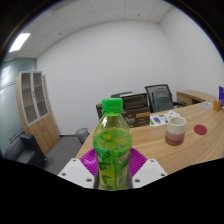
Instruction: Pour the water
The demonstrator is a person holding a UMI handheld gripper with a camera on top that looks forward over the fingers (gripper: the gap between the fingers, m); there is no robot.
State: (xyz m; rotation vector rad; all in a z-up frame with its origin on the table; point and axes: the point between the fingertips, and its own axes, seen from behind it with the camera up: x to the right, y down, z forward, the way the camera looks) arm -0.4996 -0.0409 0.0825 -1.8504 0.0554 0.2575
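The claw (112, 170) grips a green bottle (112, 145) with a green cap at lower centre of the frame, its purple pads (91, 160) seemingly pressed to both sides. To the right of centre, on the wooden bench (190, 142), stands a white and brown cup (176, 129), with a red coaster (200, 130) further right.

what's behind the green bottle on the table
Behind the green bottle, gripped between the gripper fingers, the wooden table carries a cup off to one side. Whatever lies directly behind the bottle is covered.
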